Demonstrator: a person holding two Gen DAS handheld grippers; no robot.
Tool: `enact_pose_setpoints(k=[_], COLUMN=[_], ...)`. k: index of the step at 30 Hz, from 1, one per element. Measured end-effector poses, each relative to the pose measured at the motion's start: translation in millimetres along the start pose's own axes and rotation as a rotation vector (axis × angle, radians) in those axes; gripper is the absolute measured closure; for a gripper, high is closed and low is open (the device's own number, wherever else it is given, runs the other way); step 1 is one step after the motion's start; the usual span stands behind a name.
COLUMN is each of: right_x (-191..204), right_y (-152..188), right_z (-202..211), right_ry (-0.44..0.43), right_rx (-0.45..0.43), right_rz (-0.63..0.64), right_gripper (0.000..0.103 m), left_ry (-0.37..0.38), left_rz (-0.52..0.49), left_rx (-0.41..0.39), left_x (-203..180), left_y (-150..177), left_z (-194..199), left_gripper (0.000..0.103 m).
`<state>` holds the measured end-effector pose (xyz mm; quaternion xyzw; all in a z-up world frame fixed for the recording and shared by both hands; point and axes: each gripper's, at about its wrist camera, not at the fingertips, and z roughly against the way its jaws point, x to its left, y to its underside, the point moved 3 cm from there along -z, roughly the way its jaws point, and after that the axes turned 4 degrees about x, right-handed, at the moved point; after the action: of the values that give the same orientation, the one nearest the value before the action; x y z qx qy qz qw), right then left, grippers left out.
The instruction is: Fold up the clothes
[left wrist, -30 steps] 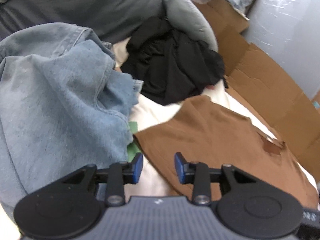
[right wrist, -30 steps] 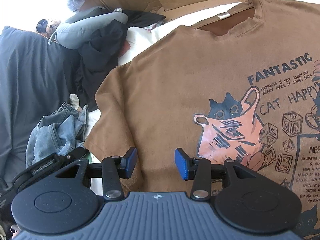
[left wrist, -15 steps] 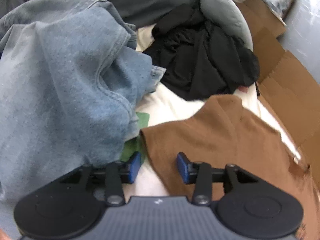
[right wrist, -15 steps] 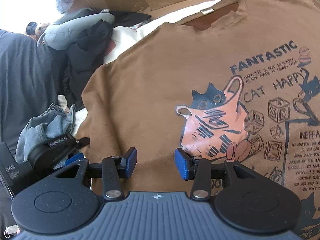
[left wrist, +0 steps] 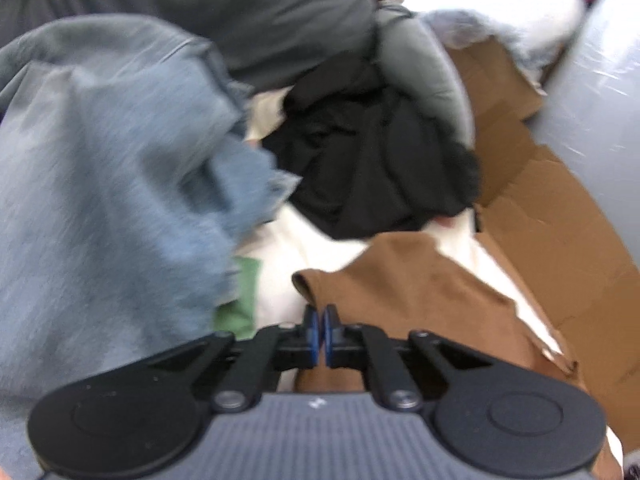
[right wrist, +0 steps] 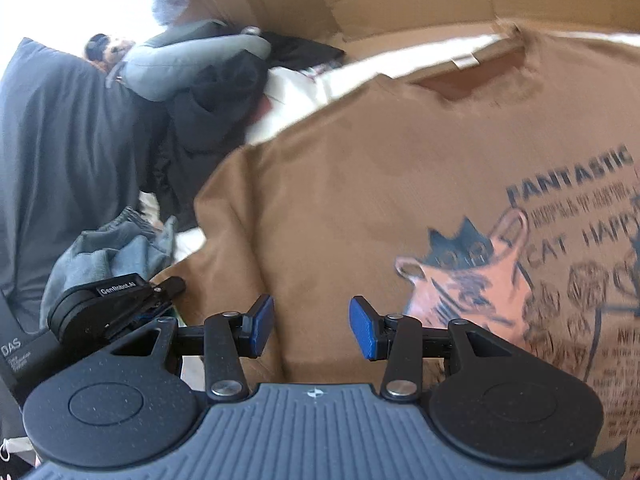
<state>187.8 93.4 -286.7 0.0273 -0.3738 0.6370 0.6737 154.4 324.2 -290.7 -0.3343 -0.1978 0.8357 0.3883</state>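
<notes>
A brown T-shirt (right wrist: 360, 200) with a cat print and the word FANTASTIC lies face up on a white sheet (left wrist: 288, 248). My left gripper (left wrist: 320, 336) is shut at the edge of its sleeve (left wrist: 320, 284), and the brown cloth runs up into the blue pads. In the right wrist view the left gripper (right wrist: 168, 286) sits at that same sleeve corner. My right gripper (right wrist: 312, 328) hangs open just above the shirt's body, left of the cat print, with nothing between its fingers.
A blue denim garment (left wrist: 100, 200) is heaped left of the sleeve, over a green cloth (left wrist: 240, 300). A black garment (left wrist: 372, 168) and a grey cushion (left wrist: 420, 60) lie beyond. Flattened cardboard (left wrist: 540, 208) runs along the right side. A dark grey cover (left wrist: 240, 8) fills the back.
My left gripper has gone from open to shut at the sleeve edge. The right gripper stayed open and drifted a little over the shirt.
</notes>
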Motion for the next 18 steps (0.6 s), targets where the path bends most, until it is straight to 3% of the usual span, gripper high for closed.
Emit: enact_pose_setpoints(k=[9, 14, 18], right_x=[16.7, 13.4, 5.9], right_y=[-52.3, -67.0, -73.5], right_z=[1.9, -6.4, -15.3], right_ry=[-0.094, -0.130, -0.151], right_rx=[-0.031, 0.004, 0.030], right_rz=[0.071, 0.077, 0.079], right_gripper=[0.054, 0.053, 0.053], left_ry=[0.163, 0.296, 0.341], left_rz=[-0.173, -0.224, -0.256], left_rx=[-0.002, 0.017, 0.060], left_x=[-49.6, -72.2, -82.4], left_y=[15.0, 24.5, 33.4], left_z=[5.6, 3.9, -6.9], left_gripper=[0.100, 0.100, 0.100])
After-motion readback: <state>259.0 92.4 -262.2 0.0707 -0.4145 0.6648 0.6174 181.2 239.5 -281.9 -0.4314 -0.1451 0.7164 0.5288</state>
